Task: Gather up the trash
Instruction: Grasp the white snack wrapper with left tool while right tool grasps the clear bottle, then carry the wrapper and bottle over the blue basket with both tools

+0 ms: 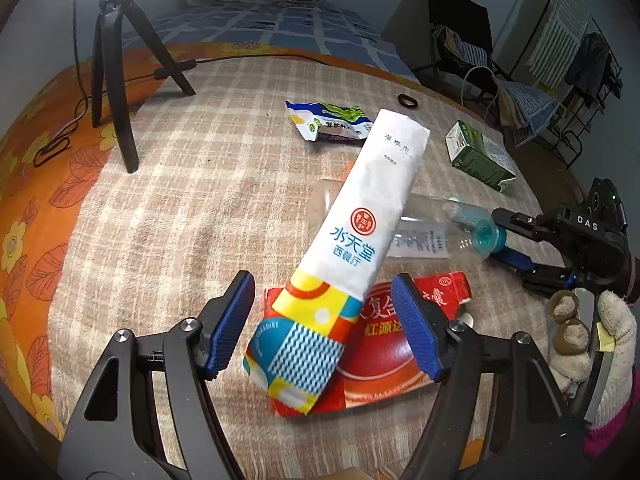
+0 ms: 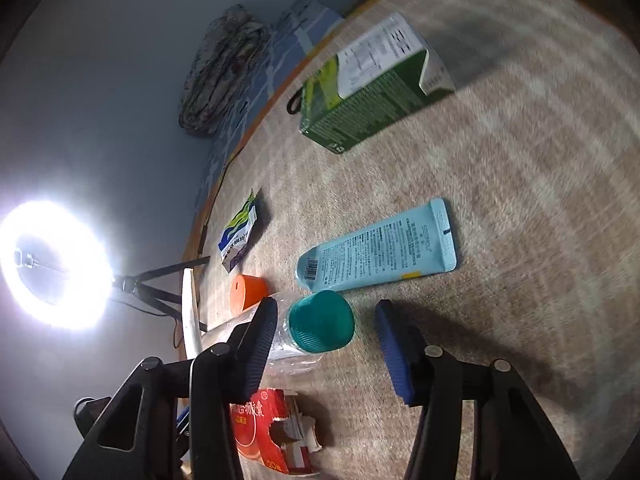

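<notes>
In the left wrist view my left gripper (image 1: 324,326) is open, its blue pads either side of the lower end of a long white wet-wipe packet (image 1: 352,248). The packet lies over a red box (image 1: 400,332) and a clear plastic bottle (image 1: 432,232) with a teal cap. My right gripper (image 1: 506,240) reaches in from the right at that cap. In the right wrist view my right gripper (image 2: 326,340) is open around the teal cap (image 2: 320,322); the pads stand apart from it. A light blue tube (image 2: 380,248), a green carton (image 2: 368,92) and a snack wrapper (image 2: 238,236) lie beyond.
A checked cloth (image 1: 192,208) covers the table over an orange flowered cloth. A black tripod (image 1: 116,80) with cables stands at the back left. A ring light (image 2: 56,264) glares in the right wrist view. An orange cup (image 2: 248,290) lies by the bottle. A bed and chairs stand behind.
</notes>
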The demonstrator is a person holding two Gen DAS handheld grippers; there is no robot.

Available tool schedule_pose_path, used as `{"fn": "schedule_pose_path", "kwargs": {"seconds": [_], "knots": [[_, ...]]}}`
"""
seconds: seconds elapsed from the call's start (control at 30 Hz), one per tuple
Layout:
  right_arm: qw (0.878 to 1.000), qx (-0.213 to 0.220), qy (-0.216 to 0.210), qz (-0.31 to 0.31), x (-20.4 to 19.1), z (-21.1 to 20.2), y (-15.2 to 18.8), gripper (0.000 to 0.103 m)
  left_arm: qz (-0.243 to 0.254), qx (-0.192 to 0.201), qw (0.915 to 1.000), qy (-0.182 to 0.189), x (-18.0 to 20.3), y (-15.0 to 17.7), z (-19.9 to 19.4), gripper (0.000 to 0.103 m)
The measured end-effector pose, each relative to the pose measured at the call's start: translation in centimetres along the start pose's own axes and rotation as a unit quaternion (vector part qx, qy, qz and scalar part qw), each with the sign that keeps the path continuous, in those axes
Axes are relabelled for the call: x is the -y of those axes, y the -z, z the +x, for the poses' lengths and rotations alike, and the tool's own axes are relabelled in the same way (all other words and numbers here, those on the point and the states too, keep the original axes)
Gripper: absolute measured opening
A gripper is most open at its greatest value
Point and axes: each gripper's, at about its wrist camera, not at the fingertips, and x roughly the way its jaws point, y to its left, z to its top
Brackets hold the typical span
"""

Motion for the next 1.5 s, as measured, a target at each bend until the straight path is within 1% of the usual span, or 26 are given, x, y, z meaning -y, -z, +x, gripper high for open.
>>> {"fn": "schedule_pose_path", "kwargs": {"seconds": [0.07, 0.13, 0.23, 0.3, 0.33, 0.4, 0.47, 0.57, 0.6, 0.63, 0.67, 0.7, 0.8, 0.9, 0.97, 1.0, 1.17, 1.33, 1.5], "knots": [[1.000, -0.003, -0.015, 0.015, 0.2, 0.4, 0.0, 0.047, -0.002, -0.003, 1.0000, 0.003, -0.1, -0.1, 0.4, 0.072], [0.999, -0.003, -0.026, 0.026, 0.4, 0.7, 0.0, 0.040, -0.002, -0.011, 0.9999, 0.006, -0.1, -0.1, 0.9, 0.065], [0.999, -0.001, -0.033, 0.031, 0.5, 1.0, -0.2, 0.038, 0.001, -0.012, 0.9999, 0.005, -0.1, 0.0, 1.2, 0.064], [0.999, 0.000, -0.033, 0.026, 0.2, 0.9, -0.2, 0.037, 0.004, -0.012, 0.9999, 0.005, -0.1, 0.1, 1.2, 0.055], [0.999, 0.004, -0.031, 0.020, 0.0, 0.6, 0.0, 0.037, 0.004, -0.013, 0.9999, 0.006, -0.1, 0.1, 1.2, 0.049], [1.000, 0.013, -0.026, -0.003, -0.9, 0.0, 0.1, 0.037, 0.002, -0.011, 0.9999, 0.010, -0.3, 0.2, 1.0, 0.046], [0.999, 0.021, -0.017, -0.035, -2.4, -0.6, 0.2, 0.037, 0.000, -0.012, 0.9998, 0.015, -0.5, 0.3, 0.8, 0.039], [0.994, 0.039, 0.001, -0.098, -5.1, -1.6, 0.6, 0.037, -0.003, -0.005, 0.9998, 0.018, -0.6, 0.4, 0.1, 0.037], [0.992, 0.046, 0.007, -0.119, -5.9, -2.0, 0.8, 0.037, -0.003, -0.003, 0.9998, 0.019, -0.5, 0.4, -0.1, 0.036], [0.989, 0.053, 0.013, -0.140, -6.7, -2.4, 1.0, 0.037, -0.004, 0.002, 0.9998, 0.021, -0.5, 0.4, -0.5, 0.033], [0.986, 0.060, 0.018, -0.155, -7.2, -2.7, 1.2, 0.037, -0.004, 0.005, 0.9997, 0.022, -0.4, 0.4, -0.8, 0.033], [0.980, 0.073, 0.028, -0.185, -8.4, -3.3, 1.5, 0.037, -0.003, 0.009, 0.9997, 0.022, -0.3, 0.4, -1.1, 0.033], [0.962, 0.099, 0.045, -0.248, -10.7, -4.8, 2.5, 0.037, -0.003, 0.016, 0.9996, 0.024, -0.2, 0.5, -1.8, 0.032], [0.941, 0.120, 0.065, -0.310, -12.7, -6.0, 3.7, 0.037, -0.001, 0.023, 0.9995, 0.020, -0.1, 0.6, -2.4, 0.030], [0.927, 0.134, 0.078, -0.340, -13.8, -6.8, 4.5, 0.037, -0.003, 0.026, 0.9994, 0.021, -0.2, 0.8, -2.9, 0.030], [0.922, 0.141, 0.081, -0.350, -14.1, -7.3, 4.9, 0.037, -0.003, 0.028, 0.9994, 0.022, -0.3, 0.9, -3.2, 0.030], [0.910, 0.163, 0.079, -0.372, -15.3, -9.6, 6.1, 0.037, -0.006, 0.043, 0.9987, 0.027, -0.7, 1.5, -5.6, 0.030], [0.901, 0.166, 0.076, -0.393, -15.7, -12.0, 7.8, 0.037, -0.002, 0.057, 0.9978, 0.034, -0.7, 2.9, -8.0, 0.030], [0.897, 0.159, 0.065, -0.407, -15.2, -14.7, 10.2, 0.037, 0.007, 0.071, 0.9968, 0.035, -0.2, 4.4, -10.3, 0.030]]}}
